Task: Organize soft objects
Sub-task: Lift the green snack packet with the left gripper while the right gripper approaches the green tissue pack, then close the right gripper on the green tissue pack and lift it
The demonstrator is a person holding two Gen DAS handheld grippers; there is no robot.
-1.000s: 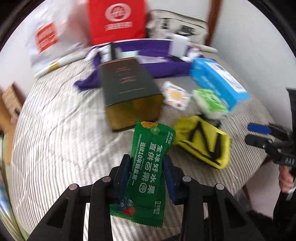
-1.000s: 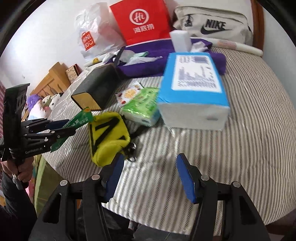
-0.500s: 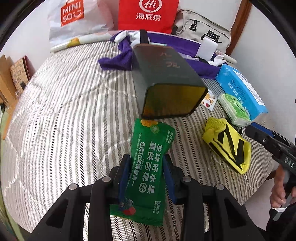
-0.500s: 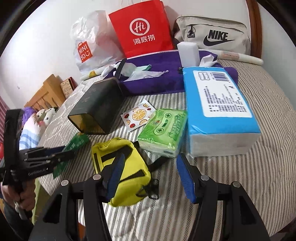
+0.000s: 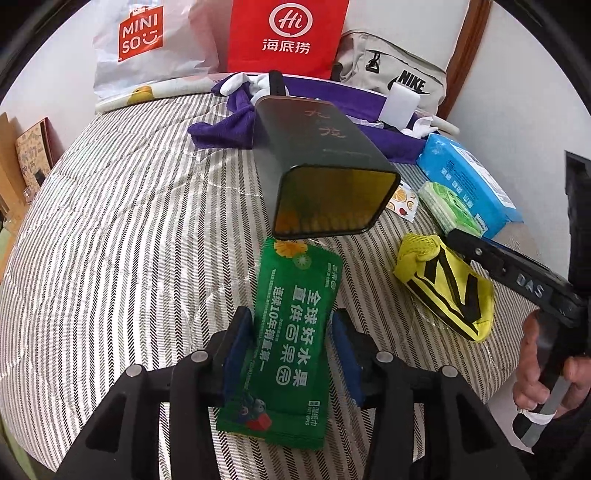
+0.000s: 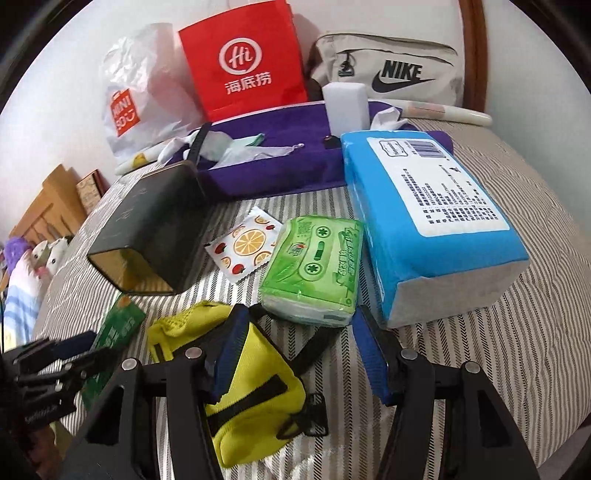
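Striped bed (image 5: 129,229) carries everything. Blue tissue pack (image 6: 424,221) at right side, touching green tissue pack (image 6: 317,266). Dark open box (image 5: 325,177) lies on its side mid-bed, mouth toward left gripper (image 5: 291,347). Yellow pouch (image 6: 236,384) near bed edge, under right gripper (image 6: 299,354); its fingers spread, gripping nothing. Green wipes packet (image 5: 291,332) between left fingers (image 5: 236,350), top near box mouth; jaws opening, pads just clear of it.

White bag (image 5: 155,48) reads MINISO, red bag (image 5: 286,35) Hi, grey bag (image 6: 388,70) NIKE.
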